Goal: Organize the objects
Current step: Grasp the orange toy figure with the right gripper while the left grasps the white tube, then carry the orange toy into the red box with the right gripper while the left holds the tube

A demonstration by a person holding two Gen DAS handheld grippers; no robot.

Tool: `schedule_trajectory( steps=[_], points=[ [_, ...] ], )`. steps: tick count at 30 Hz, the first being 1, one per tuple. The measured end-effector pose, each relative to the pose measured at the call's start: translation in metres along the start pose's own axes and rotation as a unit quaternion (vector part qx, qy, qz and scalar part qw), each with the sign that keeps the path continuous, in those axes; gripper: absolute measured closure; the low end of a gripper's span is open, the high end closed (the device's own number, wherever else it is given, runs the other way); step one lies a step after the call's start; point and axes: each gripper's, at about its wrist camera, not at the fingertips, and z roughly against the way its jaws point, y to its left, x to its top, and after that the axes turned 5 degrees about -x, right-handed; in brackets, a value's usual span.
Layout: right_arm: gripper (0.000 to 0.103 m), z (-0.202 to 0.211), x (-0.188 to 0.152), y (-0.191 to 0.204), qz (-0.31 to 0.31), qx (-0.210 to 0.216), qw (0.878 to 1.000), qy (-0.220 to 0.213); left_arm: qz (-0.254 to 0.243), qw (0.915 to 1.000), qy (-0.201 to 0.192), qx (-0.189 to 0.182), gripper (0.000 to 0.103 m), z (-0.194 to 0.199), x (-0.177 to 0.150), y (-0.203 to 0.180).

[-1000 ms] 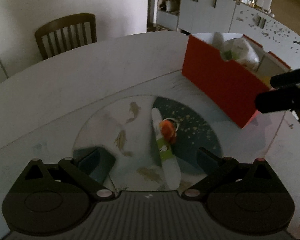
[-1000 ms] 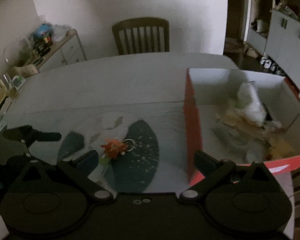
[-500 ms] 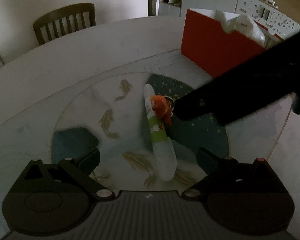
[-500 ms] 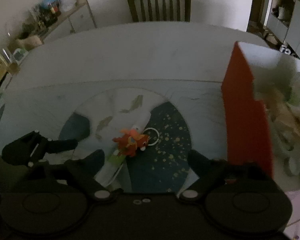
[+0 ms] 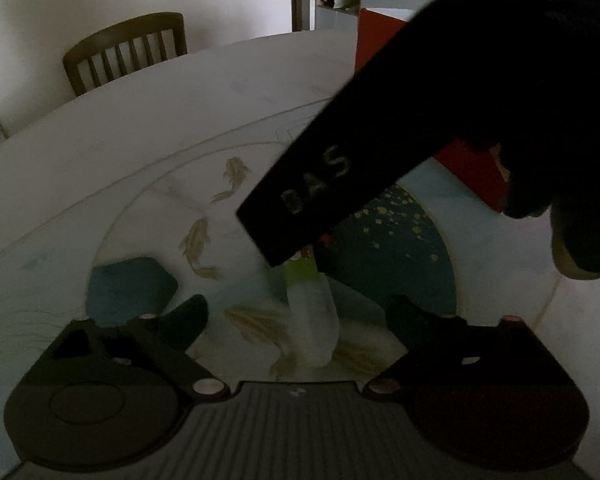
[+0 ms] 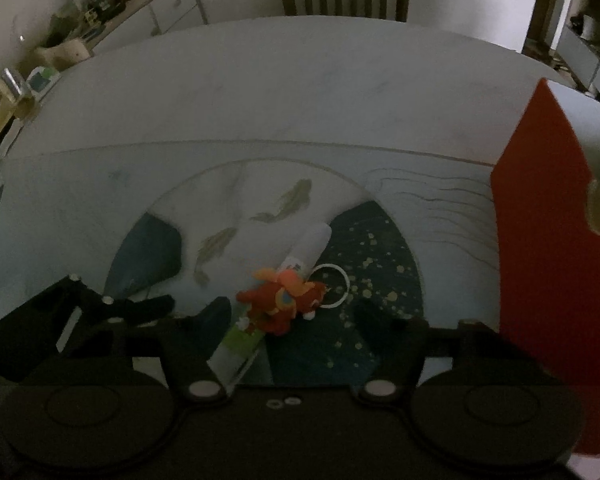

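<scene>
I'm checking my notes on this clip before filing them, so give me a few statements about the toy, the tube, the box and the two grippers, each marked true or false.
1. The red toy lies on top of the white tube. True.
2. The right gripper is shut on the toy. False: its jaws are open, one on each side of the toy, not touching it.
3. The red box stands to the right of the toy in the right wrist view. True.
4. The tube stands upright on the mat. False: it lies flat on the mat.
5. The left gripper holds the tube. False: its jaws are open, with the tube's near end between them.
</scene>
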Motion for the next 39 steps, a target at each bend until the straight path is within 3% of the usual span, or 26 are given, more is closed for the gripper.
schedule_trajectory(
  steps=[9, 18, 29, 39],
  points=[
    [0.056, -0.008, 0.003, 0.004, -0.001, 0.018, 1.000, 0.005, 0.007, 1.0000, -0.004, 0.001, 0.051, 0.002, 0.006, -0.001],
    [0.068, -0.007, 0.005, 0.005, -0.001, 0.020, 1.000, -0.004, 0.006, 0.9999, 0.012, 0.008, 0.081, 0.000, 0.022, 0.003],
    [0.088, 0.009, -0.003, -0.012, -0.038, 0.004, 0.999, -0.017, 0.044, 0.9987, 0.024, -0.008, 0.082, 0.000, 0.023, 0.020],
    [0.089, 0.039, -0.025, -0.037, -0.084, -0.009, 0.996, -0.035, 0.089, 0.9953, 0.034, -0.017, 0.082, 0.012, 0.020, 0.031]
  ],
)
